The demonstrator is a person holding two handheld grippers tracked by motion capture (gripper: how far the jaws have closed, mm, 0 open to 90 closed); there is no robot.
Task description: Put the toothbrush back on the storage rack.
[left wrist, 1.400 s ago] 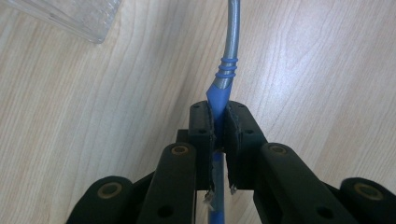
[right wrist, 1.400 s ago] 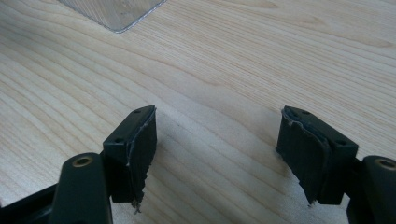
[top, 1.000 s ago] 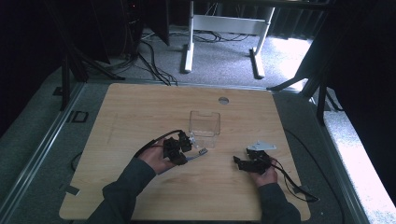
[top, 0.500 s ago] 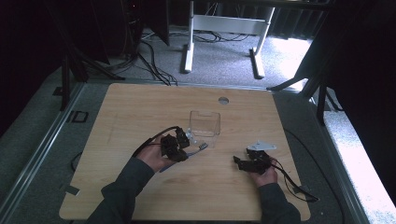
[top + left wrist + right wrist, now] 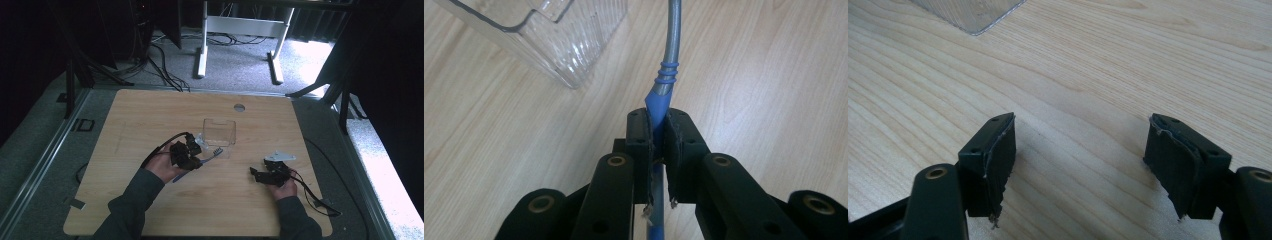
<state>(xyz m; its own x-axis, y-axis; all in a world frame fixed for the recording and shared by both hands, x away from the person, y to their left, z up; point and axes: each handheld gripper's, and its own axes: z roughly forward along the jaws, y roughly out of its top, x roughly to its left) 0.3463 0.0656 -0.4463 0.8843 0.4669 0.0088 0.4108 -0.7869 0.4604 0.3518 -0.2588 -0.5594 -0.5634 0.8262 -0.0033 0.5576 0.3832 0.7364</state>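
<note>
A toothbrush (image 5: 212,154) with a blue and grey handle (image 5: 667,75) is clamped between the pads of my left gripper (image 5: 195,156), which is shut on the handle's blue part (image 5: 659,120). Its bristled head points toward a clear plastic container (image 5: 219,131) just beyond it. In the left gripper view, that ribbed container (image 5: 554,35) lies at the upper left. My right gripper (image 5: 254,173) rests low over the wooden table (image 5: 150,115) to the right. Its jaws stand wide apart (image 5: 1080,145) with nothing but bare wood between them.
A round cable hole (image 5: 239,107) sits near the table's far edge. Cables trail from both grippers, the right one's toward the front right corner (image 5: 315,197). A corner of the clear container (image 5: 968,12) shows at the top of the right gripper view.
My left gripper has shifted a little toward the container with the toothbrush in it. The right gripper has stayed where it was.
</note>
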